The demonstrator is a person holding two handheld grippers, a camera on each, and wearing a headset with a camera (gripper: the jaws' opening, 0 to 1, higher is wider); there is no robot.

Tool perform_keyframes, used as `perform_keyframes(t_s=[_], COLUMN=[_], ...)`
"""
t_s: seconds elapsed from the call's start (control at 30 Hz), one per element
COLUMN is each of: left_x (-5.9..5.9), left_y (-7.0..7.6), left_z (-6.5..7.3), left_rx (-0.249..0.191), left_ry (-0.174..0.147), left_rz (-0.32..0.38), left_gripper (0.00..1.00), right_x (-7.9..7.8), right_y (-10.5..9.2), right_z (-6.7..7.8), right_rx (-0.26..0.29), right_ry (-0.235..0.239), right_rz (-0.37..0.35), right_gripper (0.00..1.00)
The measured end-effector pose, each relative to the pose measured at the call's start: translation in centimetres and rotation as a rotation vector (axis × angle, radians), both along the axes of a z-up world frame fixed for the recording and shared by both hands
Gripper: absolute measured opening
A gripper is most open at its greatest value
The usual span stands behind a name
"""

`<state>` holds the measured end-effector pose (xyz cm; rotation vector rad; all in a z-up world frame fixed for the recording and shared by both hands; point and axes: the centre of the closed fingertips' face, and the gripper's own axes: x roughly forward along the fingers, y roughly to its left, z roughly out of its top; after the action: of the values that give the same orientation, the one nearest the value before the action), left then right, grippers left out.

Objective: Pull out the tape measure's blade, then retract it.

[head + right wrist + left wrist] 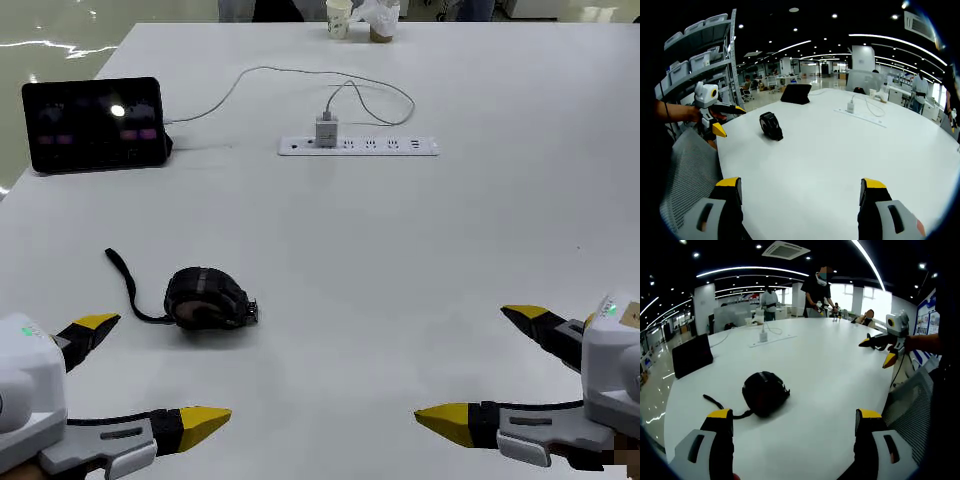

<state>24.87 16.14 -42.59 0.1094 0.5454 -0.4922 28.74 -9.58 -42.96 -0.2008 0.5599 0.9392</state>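
Nearest the lens: left claw and right claw, white bodies w/ yellow-tipped black jaws, low at the near edge, one each side. Both are spread wide w/ nothing btwn the jaws. Reads as a ready pose either side of the work.

Big glossy white bench carries everything. Its middle is mostly bare, so there's room to run a blade out sideways.

Flat black tablet sits far left, propped up, screen dim. Long white power strip lies far centre. Both are at the back, prob. to stay out of the work zone.

Task item: rounded black tape measure, lying on its side on the bench, left of centre. It's near the left claw and well apart from the right one. Its black wrist strap trails off to the left.

Small white charger is plugged into the strip. A thin white cable loops from it to the tablet, so the two are tethered.

Smallest: metal end hook at the case's right side, facing the right claw. Blade looks fully in.

Judgement: nothing begun yet. Likely split is left claw pins the case while right claw takes the hook and draws rightward. The hook is tiny and low on the bench, so the pinch needs care, and the case may slide if not held.
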Motion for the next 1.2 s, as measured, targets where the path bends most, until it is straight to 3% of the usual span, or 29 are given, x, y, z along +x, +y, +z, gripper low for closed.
perform_keyframes(t_s=[0.63,1.2], left_x=[-0.04,0.63], left_y=[0.4,0.36], left_z=[0.06,0.16], left_rx=[0.013,0.032], left_ry=[-0.001,0.003], left_rz=[-0.005,-0.039], left_gripper=[0.99,0.99], right_x=[0.16,0.68], right_y=[0.04,0.09], right_z=[-0.13,-0.17], right_rx=[-0.013,-0.024], right_ry=[-0.004,0.001], right_rz=[0.023,0.052], right_gripper=[0.99,0.99])
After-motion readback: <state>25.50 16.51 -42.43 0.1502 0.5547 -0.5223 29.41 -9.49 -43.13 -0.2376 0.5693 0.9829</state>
